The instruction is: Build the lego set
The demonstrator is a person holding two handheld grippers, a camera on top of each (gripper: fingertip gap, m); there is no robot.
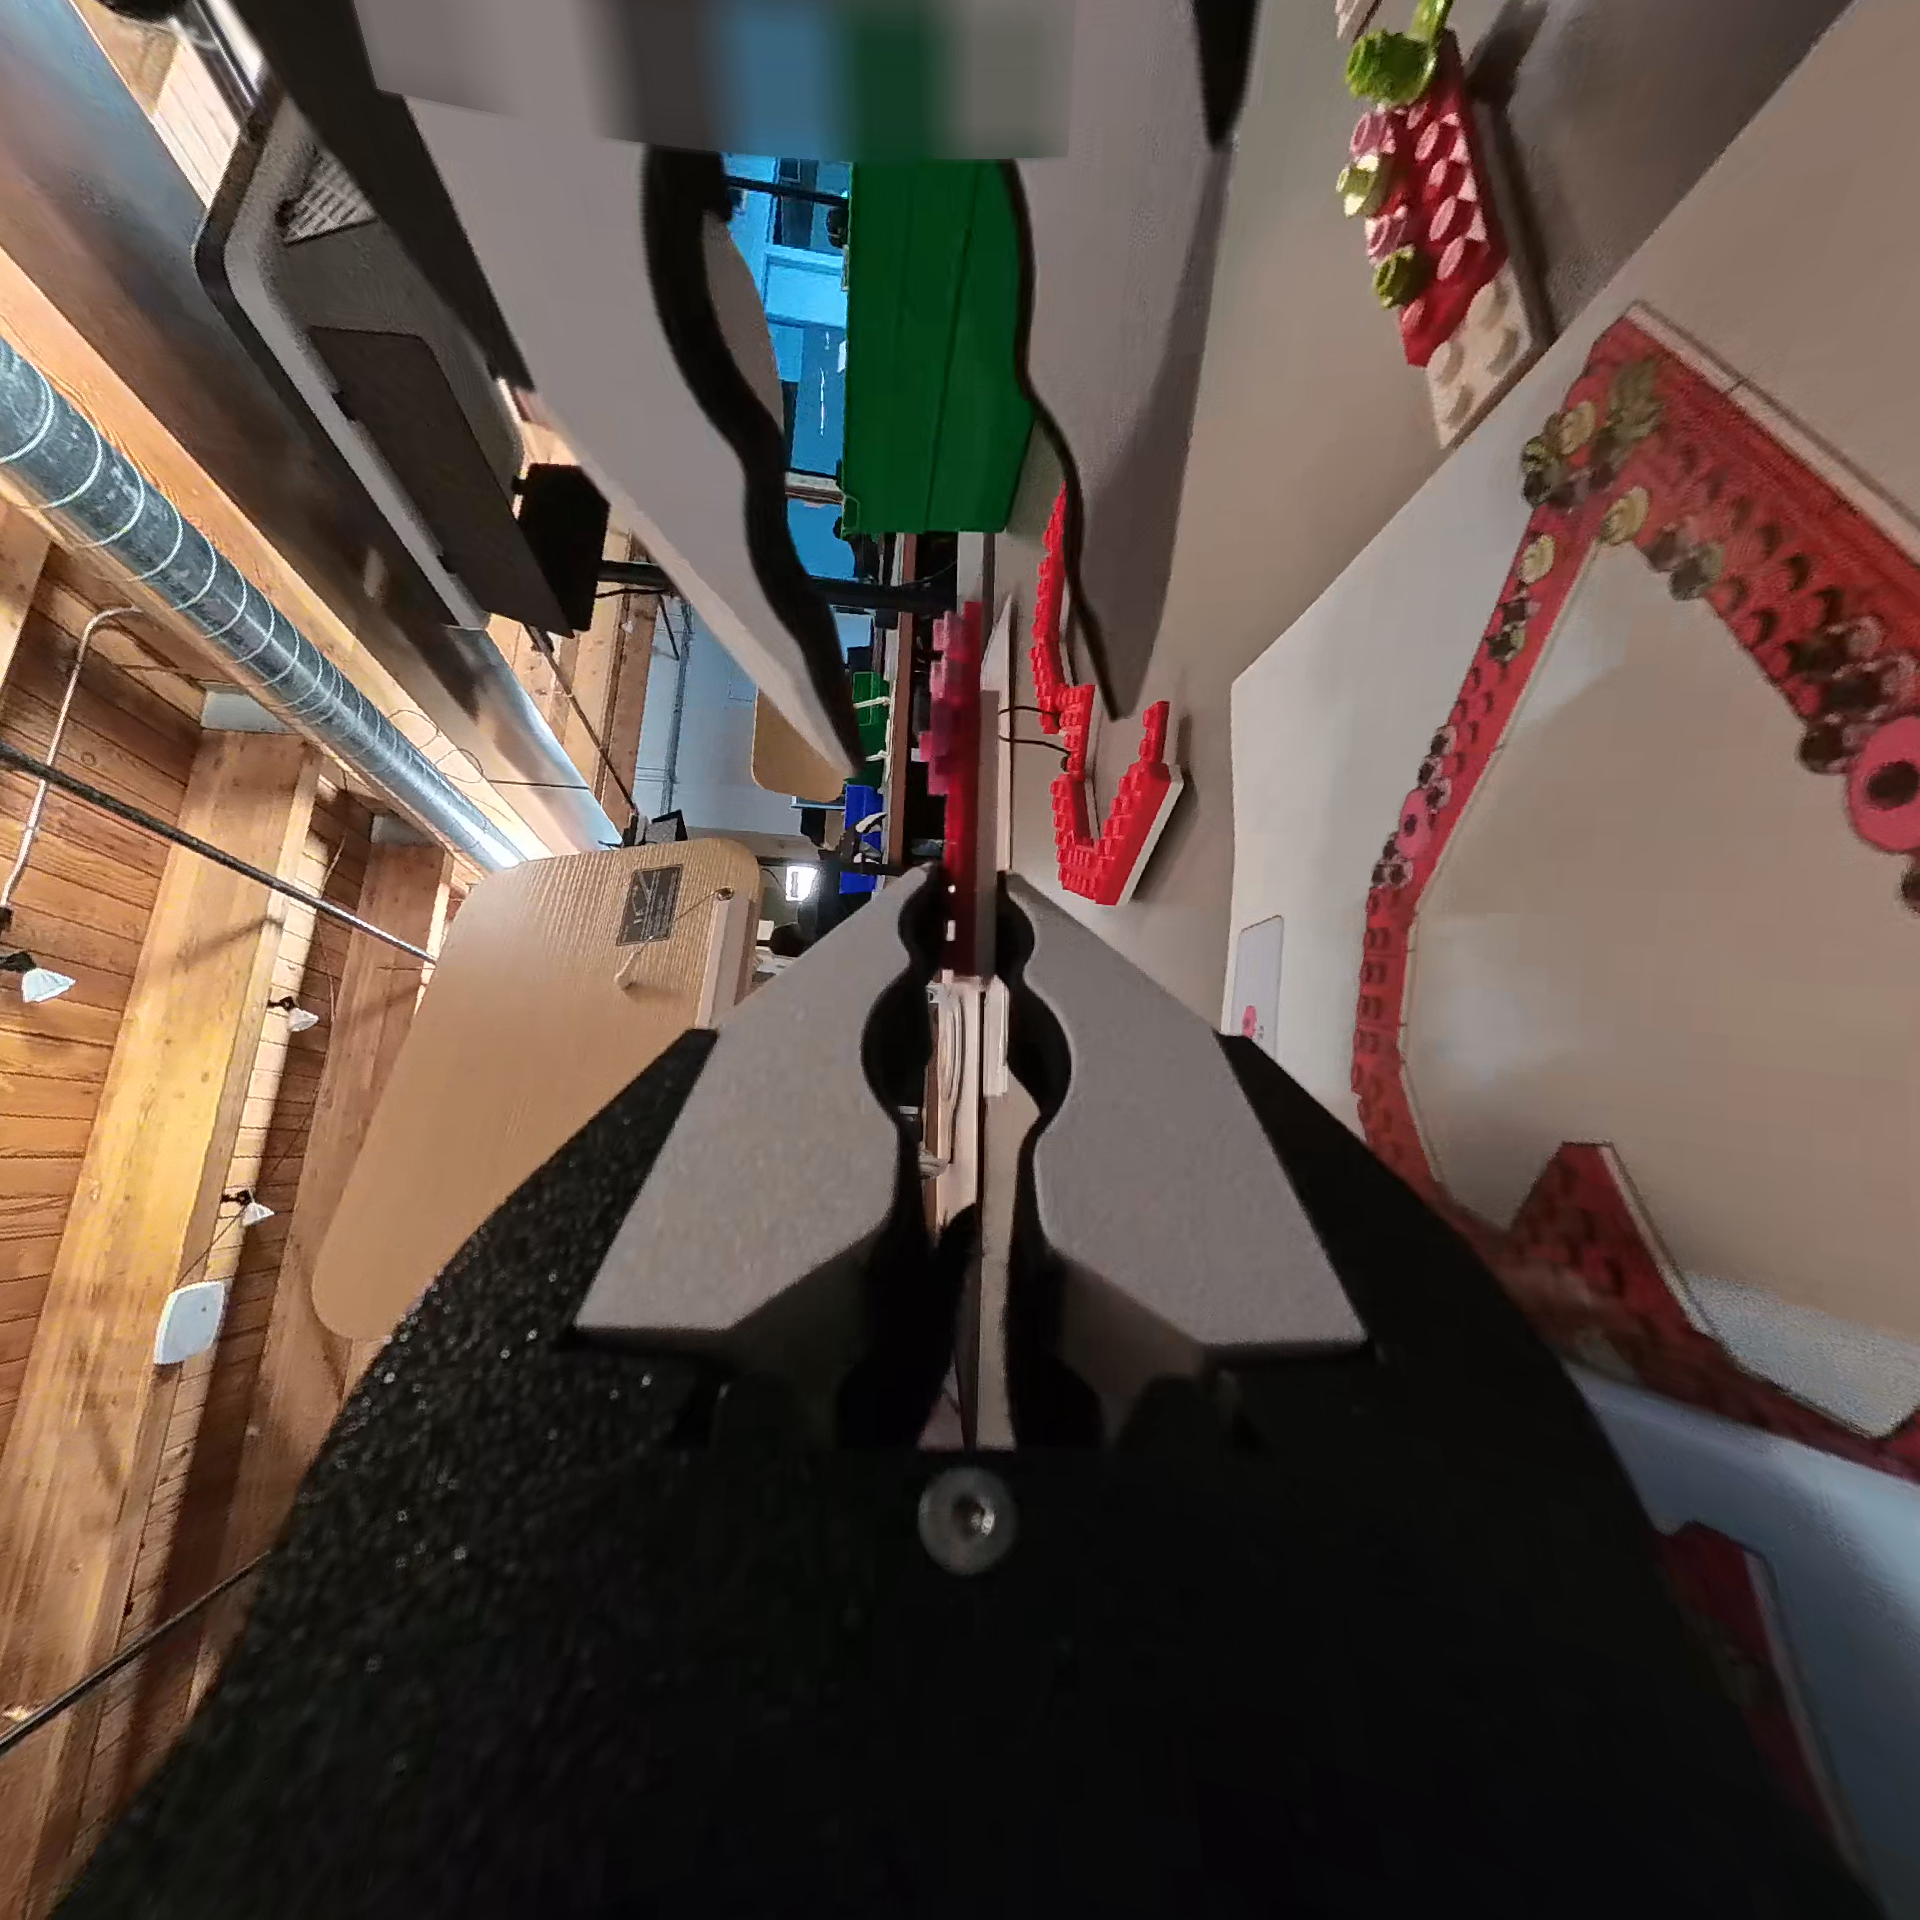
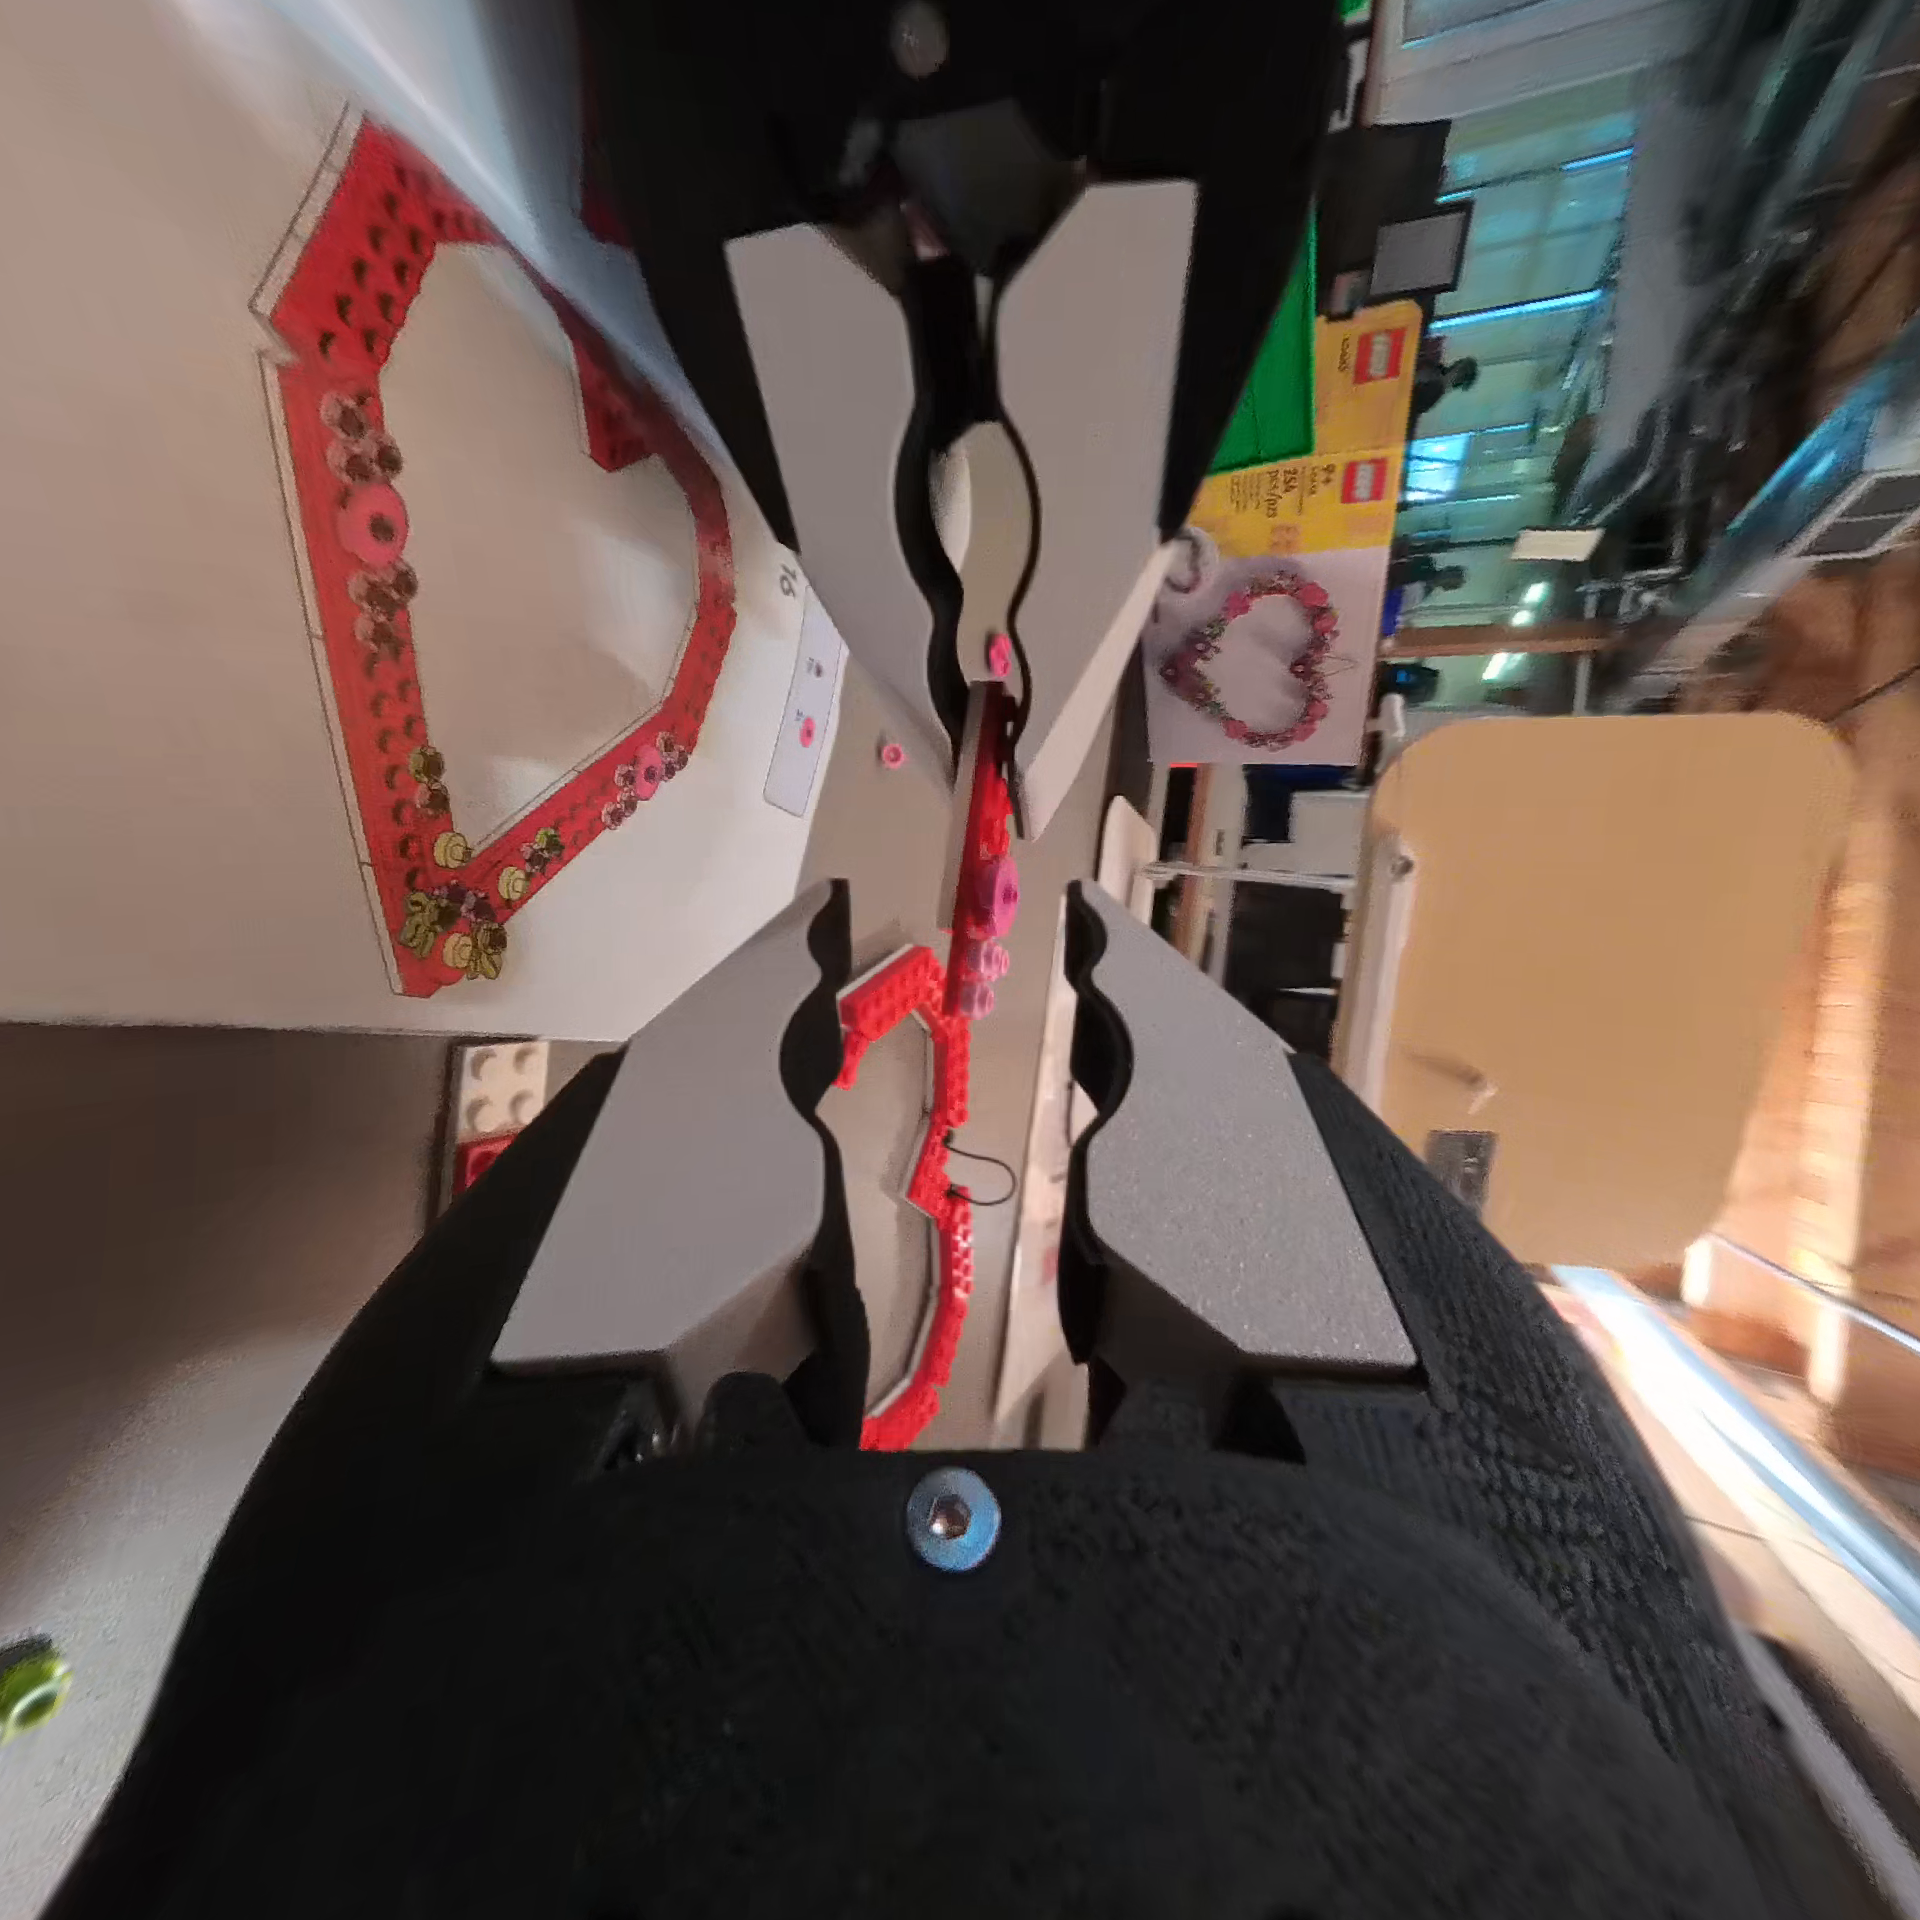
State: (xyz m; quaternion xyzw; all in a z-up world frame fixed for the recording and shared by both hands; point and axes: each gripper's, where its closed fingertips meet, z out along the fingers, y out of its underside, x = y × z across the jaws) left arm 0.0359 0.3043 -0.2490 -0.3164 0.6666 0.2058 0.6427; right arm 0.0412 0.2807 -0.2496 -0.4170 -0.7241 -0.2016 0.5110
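My left gripper (image 1: 966,883) is shut on a thin red plate section (image 1: 961,727) that carries pink flower studs, held edge-on above the table. In the right wrist view the left gripper (image 2: 987,790) comes in from the top, holding that section (image 2: 987,842). My right gripper (image 2: 954,891) is open and empty, its jaws on either side of the held section's far end. It shows open in the left wrist view (image 1: 982,732). A red heart-frame part (image 2: 935,1143) lies on the table below; it also shows in the left wrist view (image 1: 1101,800).
An open instruction booklet (image 2: 499,582) with a printed red heart lies beside the work spot. A loose pink stud (image 2: 890,752) sits near it. A red plate with pink and green pieces (image 1: 1423,197) lies farther off. The set's box (image 2: 1268,644) stands behind.
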